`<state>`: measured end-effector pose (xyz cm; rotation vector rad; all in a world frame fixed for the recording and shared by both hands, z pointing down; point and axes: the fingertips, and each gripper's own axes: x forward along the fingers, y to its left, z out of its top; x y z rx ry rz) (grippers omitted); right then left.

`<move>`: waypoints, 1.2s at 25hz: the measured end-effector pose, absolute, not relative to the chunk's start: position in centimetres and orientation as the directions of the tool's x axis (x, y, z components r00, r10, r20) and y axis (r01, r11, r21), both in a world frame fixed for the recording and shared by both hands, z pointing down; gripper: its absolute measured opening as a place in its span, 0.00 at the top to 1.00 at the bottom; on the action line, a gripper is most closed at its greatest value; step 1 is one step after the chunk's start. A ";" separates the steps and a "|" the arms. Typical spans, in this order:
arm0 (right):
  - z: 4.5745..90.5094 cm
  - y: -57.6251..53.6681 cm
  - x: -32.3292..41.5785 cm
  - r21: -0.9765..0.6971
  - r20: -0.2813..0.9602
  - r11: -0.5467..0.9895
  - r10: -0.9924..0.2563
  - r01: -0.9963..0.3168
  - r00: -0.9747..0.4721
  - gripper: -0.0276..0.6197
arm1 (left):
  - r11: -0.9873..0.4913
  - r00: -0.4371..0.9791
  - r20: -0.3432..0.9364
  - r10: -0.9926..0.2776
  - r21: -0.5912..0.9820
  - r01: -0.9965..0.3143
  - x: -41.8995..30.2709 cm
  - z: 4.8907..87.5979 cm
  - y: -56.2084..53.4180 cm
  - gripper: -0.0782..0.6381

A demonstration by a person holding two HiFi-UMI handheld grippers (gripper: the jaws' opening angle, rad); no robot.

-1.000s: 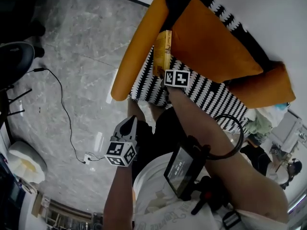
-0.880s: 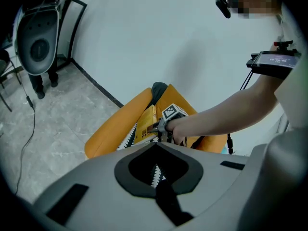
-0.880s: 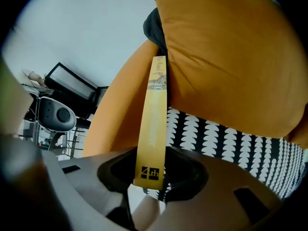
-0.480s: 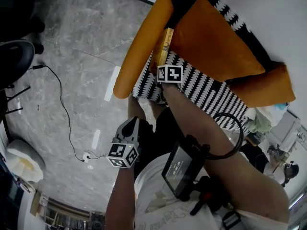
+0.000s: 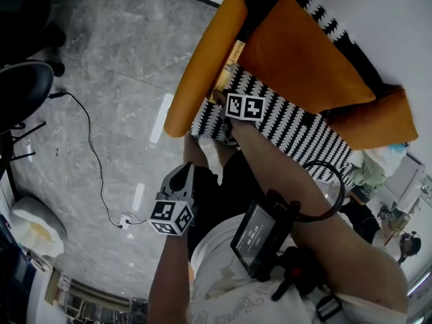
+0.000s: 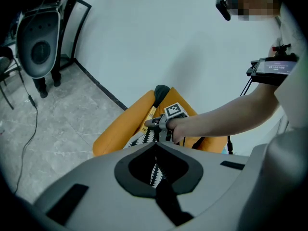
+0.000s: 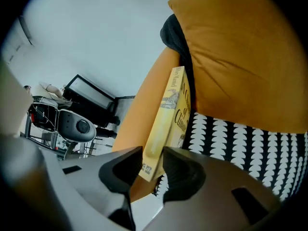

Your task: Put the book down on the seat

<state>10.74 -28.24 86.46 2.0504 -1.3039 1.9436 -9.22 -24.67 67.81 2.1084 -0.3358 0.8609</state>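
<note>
Left gripper (image 5: 181, 175): jaws pressed together, nothing held; keep idle.

Right gripper (image 7: 152, 160): jaws just closing, clamped on lower end of book (image 7: 169, 110). Book upright ahead of jaws, against armrest (image 7: 137, 124).

Tip rightward, lay flat on seat (image 7: 240, 143) right of jaws, then release.

Grip visible in right gripper view only; both grippers together in head view only.

Yellow book (image 7: 169, 114) is up on its edge, leaning on the orange armrest (image 7: 137, 129), at the side of the black-and-white seat (image 7: 240, 148).

The book (image 7: 168, 114) cover reads "of" above "Clim"; its other print is illegible.
</note>
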 end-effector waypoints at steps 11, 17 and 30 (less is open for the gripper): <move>86.2 -28.4 11.2 -0.545 0.809 -0.616 -0.565 -0.569 -0.164 0.85 | -0.646 0.732 0.679 0.054 0.583 -0.492 -8.9 67.4 -24.5 0.87; 83.9 -26.7 12.1 -0.556 0.790 -0.584 -0.592 -0.591 -0.159 0.89 | -0.682 0.738 0.672 0.056 0.566 -0.463 -8.0 66.6 -24.6 0.87; 72.9 -24.4 14.4 -0.606 0.640 -0.239 -0.712 -0.758 -0.288 0.93 | -0.772 0.799 0.602 -0.003 0.506 -0.384 -0.9 61.9 -25.5 0.87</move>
